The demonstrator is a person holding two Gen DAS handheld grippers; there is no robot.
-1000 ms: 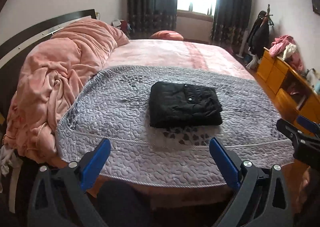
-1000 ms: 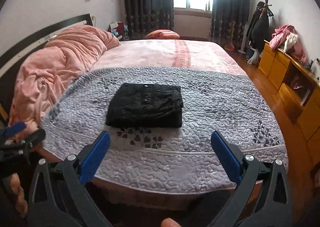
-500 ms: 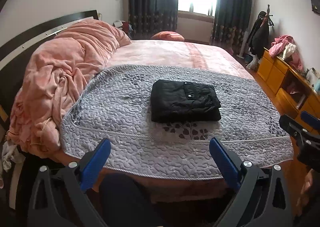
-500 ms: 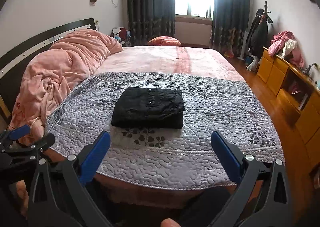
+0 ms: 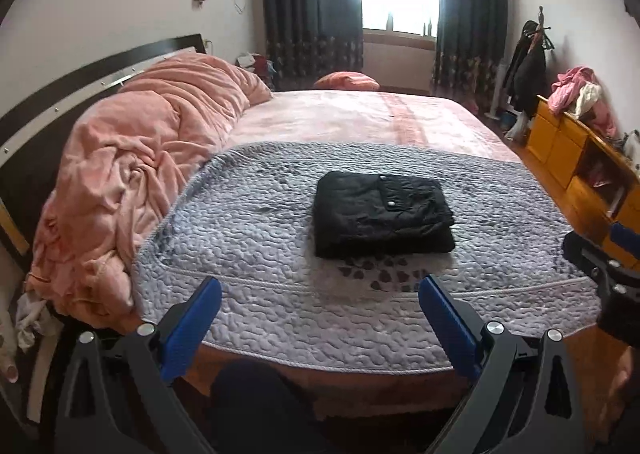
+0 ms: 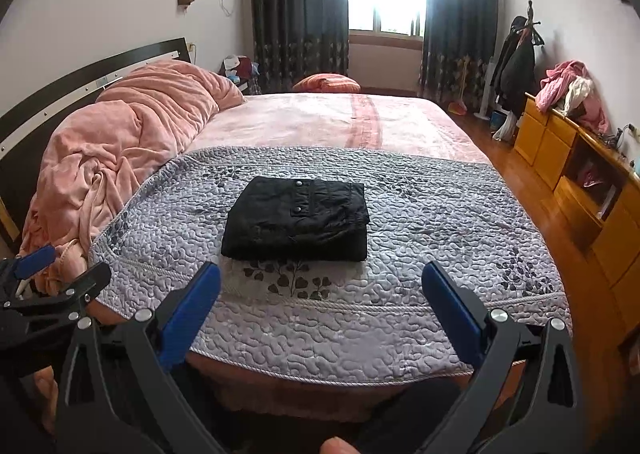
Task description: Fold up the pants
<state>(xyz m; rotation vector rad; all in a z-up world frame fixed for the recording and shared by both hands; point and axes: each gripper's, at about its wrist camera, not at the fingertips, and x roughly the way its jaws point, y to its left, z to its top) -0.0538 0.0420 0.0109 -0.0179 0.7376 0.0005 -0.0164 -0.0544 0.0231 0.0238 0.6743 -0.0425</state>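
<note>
Landmark: the black pants, folded into a compact rectangle, lying flat on the grey quilted bedspread near the foot of the bed. Snap button visible on the top layer.

Left of the pants: pink blanket bunched in a heap along the dark headboard, its lower edge touching the bedspread's left border. Behind the pants: bare pink sheet, an orange pillow at the far edge, then dark curtains either side of a bright window. Right of the pants, well apart: coat stand with dark clothes, yellow wooden dresser with a pink clothes pile on top.

Left gripper: in front of the pants, off the near bed edge, jaws spread wide, holding nothing. Blue pads clear of the fabric.

Right gripper: also in front of the pants, beyond the foot of the bed, jaws wide apart, empty. Nothing touching the pants.

Each gripper shows at the edge of the other's wrist view, side by side, both pointing at the pants. Fingertip visible at the bottom of the right wrist view.
</note>
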